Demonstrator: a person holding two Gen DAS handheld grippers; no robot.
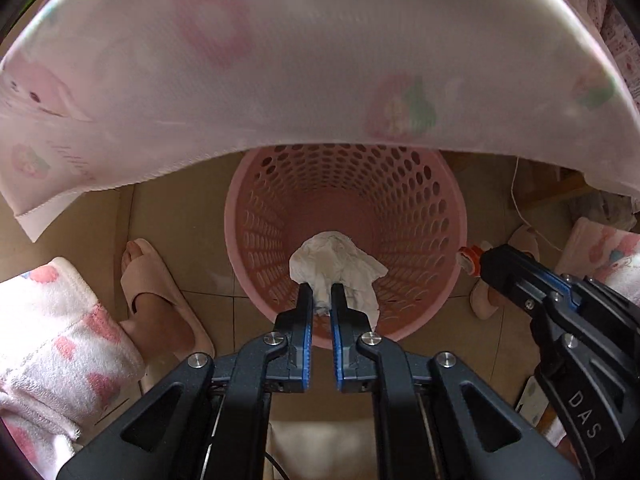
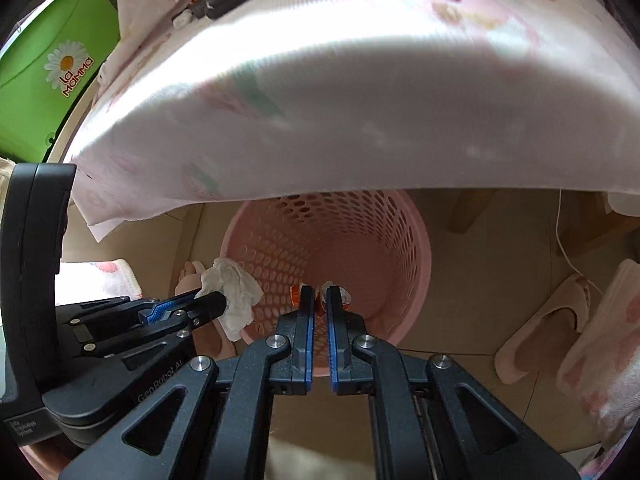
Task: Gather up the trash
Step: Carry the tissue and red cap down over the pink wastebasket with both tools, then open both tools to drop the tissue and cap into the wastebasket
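Both clamped above the perforated round pink basket (image 1: pixel 420 208): left hand-held gripper (image 1: pixel 321 294) pinching crumpled tissue (image 1: pixel 332 260); right hand-held gripper (image 2: pixel 318 296), orange-white wrapper (image 2: pixel 320 300).

The basket (image 1: pixel 440 216) stands open-topped on the floor (image 1: pixel 180 216), and its mouth gives free passage from above on the near side. The hanging tablecloth (image 1: pixel 280 80) overlaps the far rim and blocks approach from that side. A foot in a slipper (image 1: pixel 156 292) stands just left of the basket. A second slipper (image 2: pixel 540 328) and a thin white cord (image 2: pixel 564 248) lie on the floor to its right. The basket interior appears empty.
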